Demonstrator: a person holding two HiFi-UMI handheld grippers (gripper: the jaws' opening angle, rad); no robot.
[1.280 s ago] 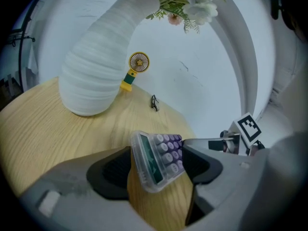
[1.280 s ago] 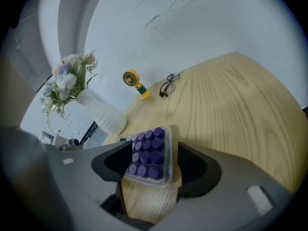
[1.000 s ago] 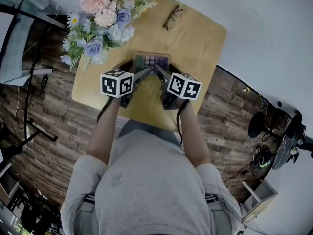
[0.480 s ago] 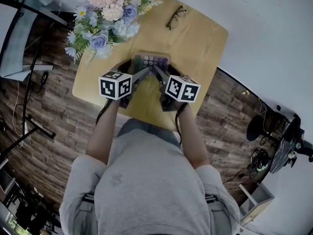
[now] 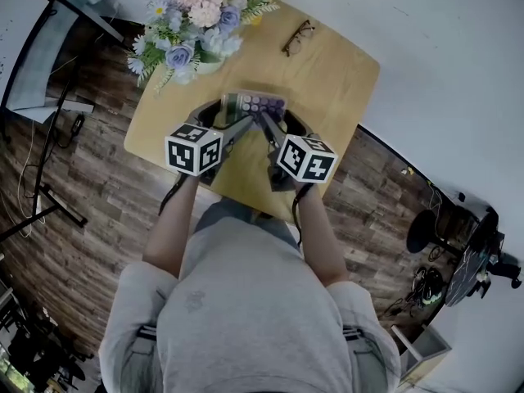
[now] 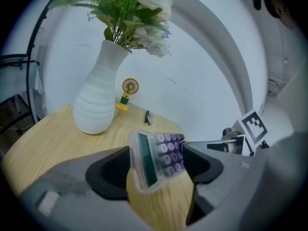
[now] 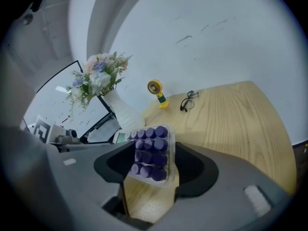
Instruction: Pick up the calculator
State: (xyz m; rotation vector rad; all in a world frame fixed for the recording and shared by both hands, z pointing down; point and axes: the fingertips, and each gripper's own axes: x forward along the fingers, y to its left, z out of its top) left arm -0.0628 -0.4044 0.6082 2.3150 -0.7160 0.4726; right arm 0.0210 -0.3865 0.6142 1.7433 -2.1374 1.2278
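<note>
Over the bench (image 5: 344, 64), head view first: the calculator (image 5: 254, 105) sits caught between the two tools, the left hand-held gripper (image 5: 225, 115) at its screen end and the right hand-held gripper (image 5: 282, 121) at its key end. A second ago it looked flat on the wood; now it appears tipped and raised, so I'd say the lift is under way. The flower bouquet (image 5: 201, 15) and the glasses (image 5: 298, 37) lie well beyond it, out of the way.

Left gripper view now: the jaws are clamped on the calculator's screen end. It stands tilted on edge, and bare bench shows beneath it. The white vase (image 6: 98, 97), a small yellow fan (image 6: 127, 93) and the glasses sit further back.

Right gripper view: these jaws have just been closing, and the purple keys are squarely between them, with the pads against the case's sides. It's gripped here too and clear of the wood. With both ends held, the pick-up looks all but done, though an uneven pull could twist the slim case.
</note>
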